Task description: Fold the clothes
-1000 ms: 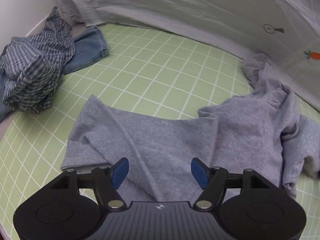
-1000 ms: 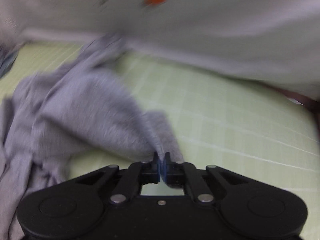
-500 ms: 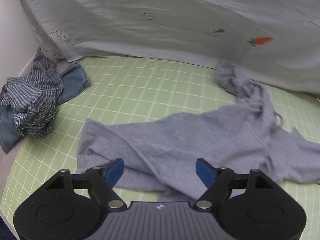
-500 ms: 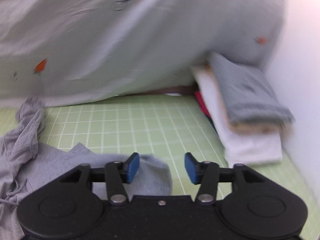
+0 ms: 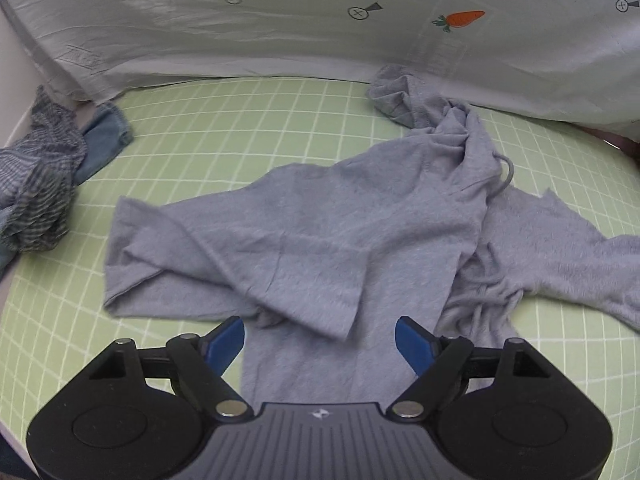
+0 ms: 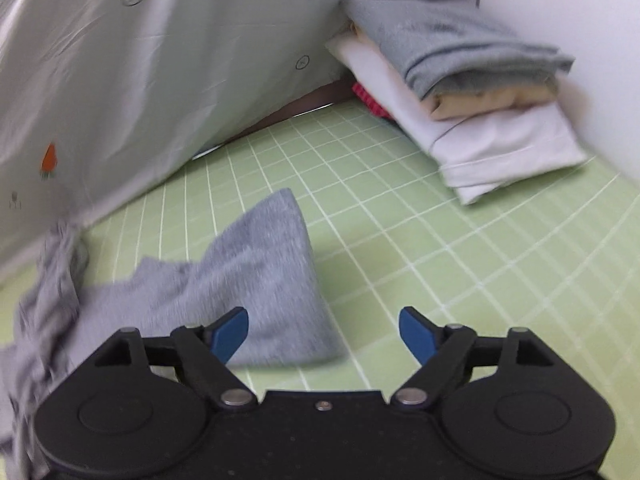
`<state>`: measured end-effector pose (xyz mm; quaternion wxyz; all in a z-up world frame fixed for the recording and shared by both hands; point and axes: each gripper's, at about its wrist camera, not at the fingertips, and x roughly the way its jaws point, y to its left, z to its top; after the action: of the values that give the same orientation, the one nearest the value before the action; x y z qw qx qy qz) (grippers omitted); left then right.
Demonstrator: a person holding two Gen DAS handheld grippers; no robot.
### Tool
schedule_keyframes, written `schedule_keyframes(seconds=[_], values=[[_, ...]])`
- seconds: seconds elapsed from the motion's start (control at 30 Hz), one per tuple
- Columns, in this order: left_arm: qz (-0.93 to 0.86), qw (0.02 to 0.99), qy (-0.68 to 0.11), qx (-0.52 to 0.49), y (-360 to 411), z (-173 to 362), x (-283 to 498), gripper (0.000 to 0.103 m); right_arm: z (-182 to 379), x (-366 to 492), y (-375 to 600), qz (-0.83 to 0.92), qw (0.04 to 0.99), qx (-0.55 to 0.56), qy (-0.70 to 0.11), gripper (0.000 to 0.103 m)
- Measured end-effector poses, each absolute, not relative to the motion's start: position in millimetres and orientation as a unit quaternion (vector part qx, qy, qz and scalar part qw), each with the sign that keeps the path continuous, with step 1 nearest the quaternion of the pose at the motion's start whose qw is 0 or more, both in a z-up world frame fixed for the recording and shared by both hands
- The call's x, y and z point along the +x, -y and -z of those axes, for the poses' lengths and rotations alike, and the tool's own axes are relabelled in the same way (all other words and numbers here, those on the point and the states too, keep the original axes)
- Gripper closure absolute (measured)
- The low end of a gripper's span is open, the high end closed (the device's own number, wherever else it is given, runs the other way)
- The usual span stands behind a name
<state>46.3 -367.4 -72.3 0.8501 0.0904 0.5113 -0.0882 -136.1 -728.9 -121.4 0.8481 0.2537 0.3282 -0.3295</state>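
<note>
A grey hoodie (image 5: 320, 240) lies rumpled and spread across the green grid mat (image 5: 240, 120), its hood bunched toward the back right. My left gripper (image 5: 319, 340) is open and empty, just above the hoodie's near edge. In the right wrist view one grey sleeve (image 6: 256, 280) lies on the mat. My right gripper (image 6: 323, 334) is open and empty above the sleeve's end, its left fingertip over the cloth.
A checked shirt (image 5: 36, 196) and blue jeans (image 5: 104, 140) lie heaped at the left edge. A white sheet with carrot prints (image 5: 320, 20) hangs along the back. A stack of folded clothes (image 6: 468, 88) sits at the far right by the wall.
My right gripper has let go of the grey sleeve and opened wide, then pulled back. The hoodie now lies spread wider on the mat. My left gripper has drawn back, staying open.
</note>
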Motion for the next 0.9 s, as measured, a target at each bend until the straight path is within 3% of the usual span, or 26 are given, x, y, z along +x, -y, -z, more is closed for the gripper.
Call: schedule_keyframes(seconds=[0.13,0.2,0.23,0.27,0.43,0.5,0.6,0.7,0.73,0.9], values=[[0.08,0.846,-0.518,0.098,377.1,79.3,75.4,0.02,142.3,-102.5,753.6,0.323,0.835,0.293,-0.335,0.022],[0.073,0.842,-0.526,0.097,377.8,83.4,88.1,0.02,145.3,-85.8,758.9,0.306,0.837,0.308,-0.332,0.052],[0.07,0.84,-0.529,0.098,377.9,85.6,93.5,0.02,141.7,-76.6,757.0,0.297,0.844,0.3,-0.33,0.084],[0.068,0.839,-0.532,0.099,377.4,88.2,97.0,0.02,134.5,-66.3,750.0,0.302,0.853,0.268,-0.331,0.097],[0.053,0.829,-0.549,0.095,368.8,102.4,104.0,0.02,108.3,-6.6,667.1,0.219,0.911,0.059,-0.345,0.097],[0.052,0.824,-0.557,0.093,365.9,106.5,103.3,0.02,124.5,10.0,642.2,0.174,0.908,0.062,-0.375,0.095],[0.051,0.822,-0.56,0.085,362.4,105.6,99.2,0.02,149.9,30.9,612.0,0.114,0.896,0.073,-0.424,0.084],[0.054,0.823,-0.56,0.08,360.6,103.4,94.4,0.02,146.0,22.1,605.5,0.102,0.9,0.09,-0.415,0.063],[0.054,0.822,-0.561,0.08,360.3,103.5,93.1,0.02,139.4,16.1,609.2,0.099,0.903,0.108,-0.405,0.052],[0.06,0.816,-0.569,0.081,364.1,106.3,91.2,0.02,102.6,-32.1,657.5,0.159,0.914,0.209,-0.309,0.026]])
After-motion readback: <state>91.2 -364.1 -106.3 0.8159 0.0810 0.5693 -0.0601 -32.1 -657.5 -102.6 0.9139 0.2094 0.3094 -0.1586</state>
